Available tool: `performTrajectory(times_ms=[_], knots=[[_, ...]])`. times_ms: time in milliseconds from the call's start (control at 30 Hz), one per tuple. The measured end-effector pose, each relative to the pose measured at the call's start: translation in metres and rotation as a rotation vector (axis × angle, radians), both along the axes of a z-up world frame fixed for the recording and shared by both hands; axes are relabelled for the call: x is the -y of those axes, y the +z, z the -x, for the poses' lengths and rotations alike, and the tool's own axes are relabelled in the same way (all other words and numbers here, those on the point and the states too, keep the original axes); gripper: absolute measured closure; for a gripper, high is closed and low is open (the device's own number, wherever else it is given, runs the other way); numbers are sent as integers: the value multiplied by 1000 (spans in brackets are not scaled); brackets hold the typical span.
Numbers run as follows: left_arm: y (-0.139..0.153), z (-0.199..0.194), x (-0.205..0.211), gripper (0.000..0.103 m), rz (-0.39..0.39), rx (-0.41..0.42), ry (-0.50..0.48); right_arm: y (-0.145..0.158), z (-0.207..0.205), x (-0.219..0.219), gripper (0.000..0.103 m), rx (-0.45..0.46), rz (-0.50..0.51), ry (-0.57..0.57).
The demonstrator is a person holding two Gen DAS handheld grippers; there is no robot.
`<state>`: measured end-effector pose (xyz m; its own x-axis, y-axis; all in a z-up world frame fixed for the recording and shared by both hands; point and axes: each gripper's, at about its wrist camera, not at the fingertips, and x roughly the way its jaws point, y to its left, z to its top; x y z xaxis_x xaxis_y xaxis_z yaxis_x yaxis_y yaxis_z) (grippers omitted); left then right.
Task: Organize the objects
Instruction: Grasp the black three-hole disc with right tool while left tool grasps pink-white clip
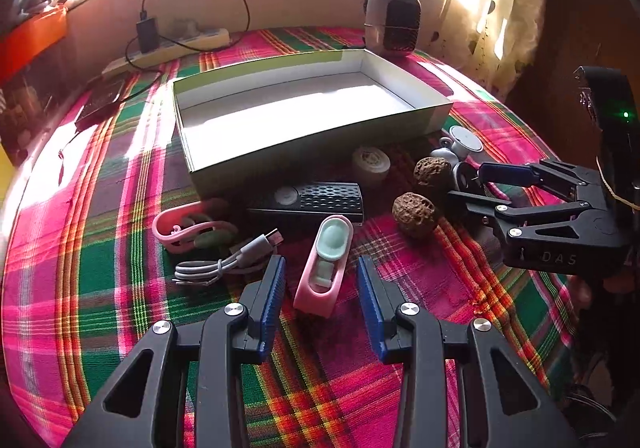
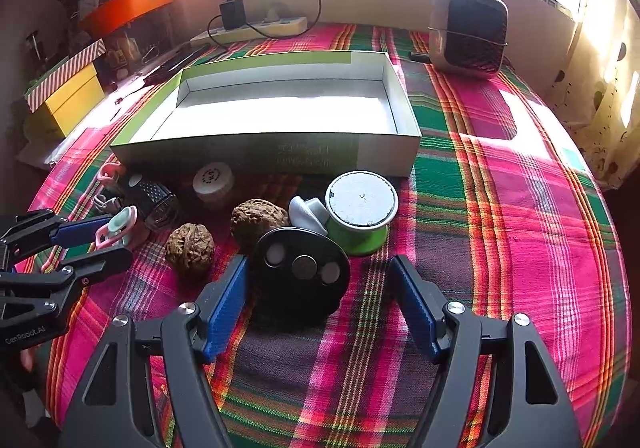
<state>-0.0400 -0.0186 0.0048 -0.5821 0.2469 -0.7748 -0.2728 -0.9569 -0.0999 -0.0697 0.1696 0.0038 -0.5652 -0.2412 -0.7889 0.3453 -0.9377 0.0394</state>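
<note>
Two grippers over a plaid cloth [image 1: 120,288], both spread wide, clamping nothing. Left gripper [image 1: 322,284] straddling a pink case [image 1: 324,268], pads clear of it on both sides. Right gripper [image 2: 320,296] straddling a black disc [image 2: 302,272], left pad just beside its rim. Two walnuts [image 2: 190,248] between disc and case. Open box [image 1: 300,112] behind the clutter, holding nothing. Green spool [image 2: 360,212] just past the disc, near the box front.

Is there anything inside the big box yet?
No, the big box shows only its bare white bottom; the walnuts and other things lie on the cloth outside it.
</note>
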Motion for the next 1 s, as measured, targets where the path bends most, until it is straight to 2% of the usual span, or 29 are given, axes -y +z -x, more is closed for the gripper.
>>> performTrajectory(times_ms=[267, 333, 600, 1000], knots=[[0, 4, 3, 69, -22, 7, 28, 1, -1, -4, 51, -11, -4, -24], [0, 3, 3, 74, -22, 6, 39, 1, -2, -5, 57, -12, -2, -27], [-1, 3, 8, 87, -20, 3, 61, 1, -3, -6, 57, -13, 4, -27], [5, -2, 14, 87, -40, 1, 61, 10, -11, -6, 57, -26, 25, -7]])
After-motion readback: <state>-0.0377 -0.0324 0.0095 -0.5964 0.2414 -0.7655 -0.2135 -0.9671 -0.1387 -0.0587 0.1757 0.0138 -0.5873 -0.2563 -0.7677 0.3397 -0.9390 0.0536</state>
